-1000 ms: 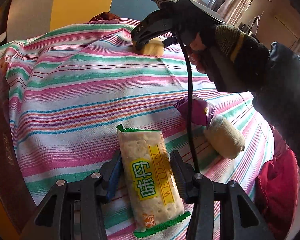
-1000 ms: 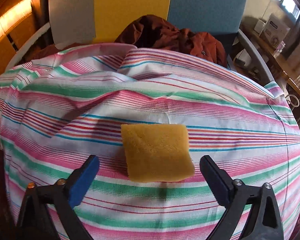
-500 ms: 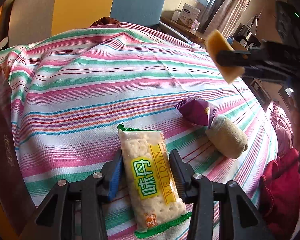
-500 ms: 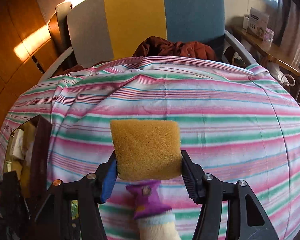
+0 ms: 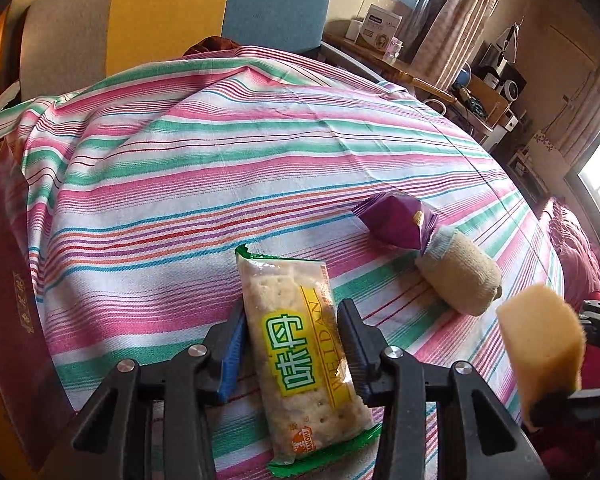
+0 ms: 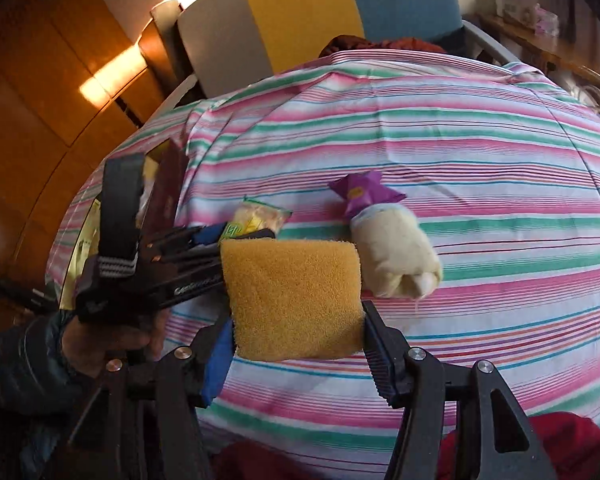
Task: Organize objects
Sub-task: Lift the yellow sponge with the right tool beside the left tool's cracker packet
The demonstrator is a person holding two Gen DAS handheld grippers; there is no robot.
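Covering nearly the whole table is a striped cloth in pink, green, white and thin blue and red lines, creased toward the far edge. Behind it stands a chair back in grey, yellow and blue panels, with a rust-red garment bunched at its foot. Warm wooden panelling catches patches of sunlight on one side of the room; on the other, a curtain hangs by a bright window above a cluttered side shelf holding a white box. The left claw has its jaws narrowed around a cracker packet that lies lengthwise on the cloth; the right pad touches the wrapper, while whether the blue left pad presses it cannot be told. Just beyond the packet sit a purple wrapped snack and, touching it, a rolled cream sock. The right claw is clamped on a yellow sponge, held off the cloth above the near edge, close to the left claw and the sock. A hand in a dark sleeve grips the left tool's handle.
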